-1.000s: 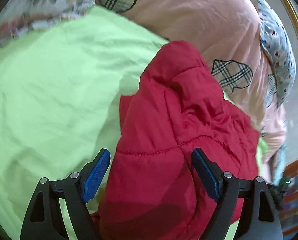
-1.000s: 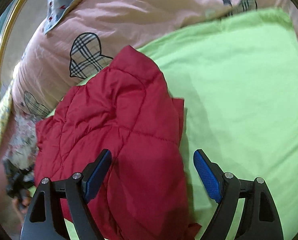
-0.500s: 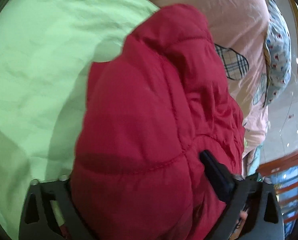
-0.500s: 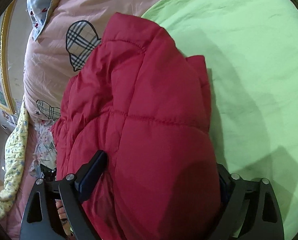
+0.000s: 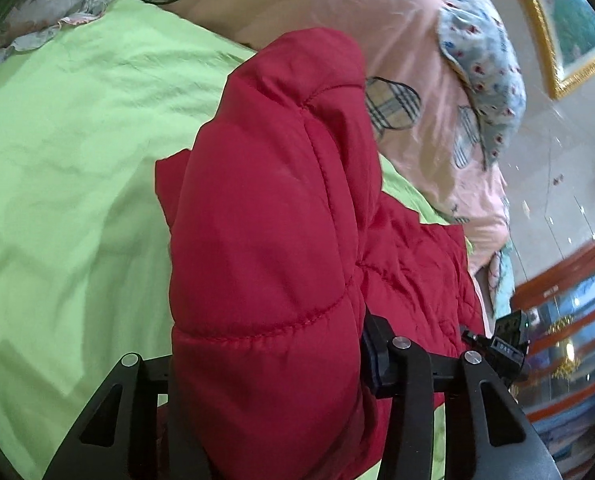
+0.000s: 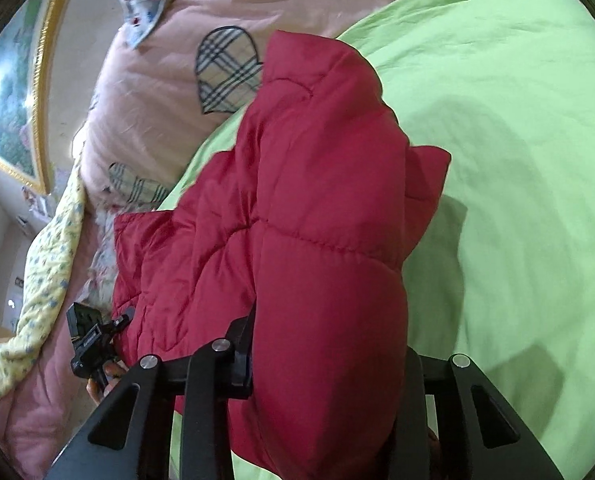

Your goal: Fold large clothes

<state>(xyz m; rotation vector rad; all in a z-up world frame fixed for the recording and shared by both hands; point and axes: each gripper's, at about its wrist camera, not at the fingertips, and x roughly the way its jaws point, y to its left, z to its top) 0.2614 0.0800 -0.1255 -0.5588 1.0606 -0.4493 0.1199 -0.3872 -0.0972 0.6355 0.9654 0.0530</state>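
Red quilted jacket [image 5: 265, 240] on green bedsheet [image 5: 69, 160], one padded fold clamped in left gripper [image 5: 269, 364] jaws, another in right gripper [image 6: 329, 364] jaws.

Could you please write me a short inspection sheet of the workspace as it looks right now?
Surface: bed covered by a light green sheet, wrinkled, with shadows on it.
Job's things: one red puffer jacket, quilted, bunched up and partly raised off the sheet.
Clutter: pink quilt with plaid heart patches behind the jacket; blue patterned pillow; yellow floral cloth at the bed edge.
Grippers: left gripper and right gripper each have jaws closed on a thick fold of the jacket.
Cables: nothing seen.
Surroundings: gold-framed painting on the wall; wooden furniture beside the bed.
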